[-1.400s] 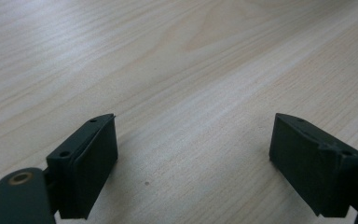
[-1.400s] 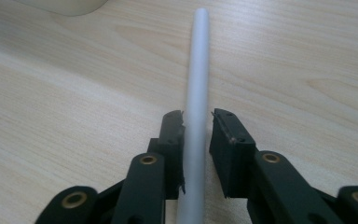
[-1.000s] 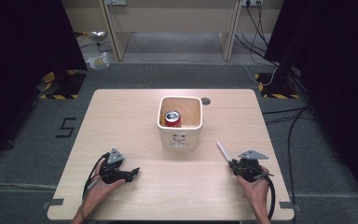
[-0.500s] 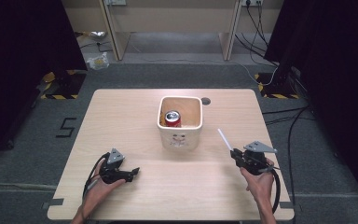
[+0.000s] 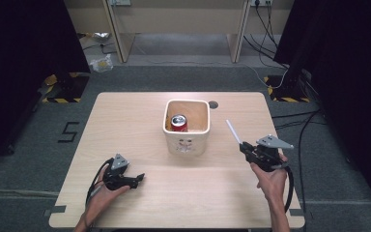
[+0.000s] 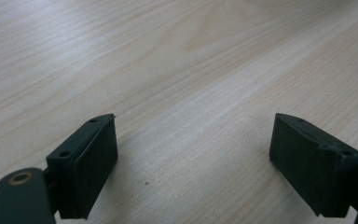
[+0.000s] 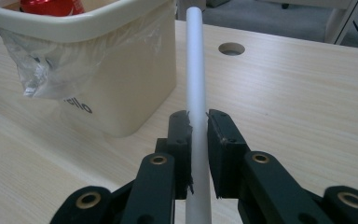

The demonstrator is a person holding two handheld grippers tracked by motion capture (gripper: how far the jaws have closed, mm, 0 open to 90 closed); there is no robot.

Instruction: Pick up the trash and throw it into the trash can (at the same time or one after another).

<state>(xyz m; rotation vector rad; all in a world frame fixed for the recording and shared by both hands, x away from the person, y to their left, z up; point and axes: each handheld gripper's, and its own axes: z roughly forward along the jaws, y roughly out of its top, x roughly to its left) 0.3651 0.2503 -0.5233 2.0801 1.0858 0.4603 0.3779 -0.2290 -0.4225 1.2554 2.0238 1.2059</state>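
While the white tube is clamped in the right-hand tool, the scene reads as follows, from that tube outward.

White tube: the white tube (image 7: 195,70) is a thin straight stick, held between the black jaws and pointing away from the hand, toward the bin; in the high view it (image 5: 233,131) sits above the table, right of the bin and apart from it.

Right gripper: the right gripper (image 7: 197,140) is closed on the tube, its pads pressing both sides near the tube's lower part. Held in a hand at the table's right side (image 5: 244,145).

Bin: the cream bin (image 5: 187,126) stands at the middle of the table, lined with a clear plastic bag whose edge hangs over the rim (image 7: 42,60). Its top is open.

Red can: a red can (image 5: 178,123) already lies inside the bin.

Left gripper: the left gripper (image 6: 193,154) rests low over bare wood with its jaws wide apart and nothing between them; it is near the table's front left (image 5: 137,179).

Table: the light wooden table (image 5: 125,121) has a round hole (image 5: 213,104) just behind the bin.

Progress, as a judgement: the pick-up looks done, with the tube off the table. Left to do: carry it over the bin's rim and let go, so it joins the can.
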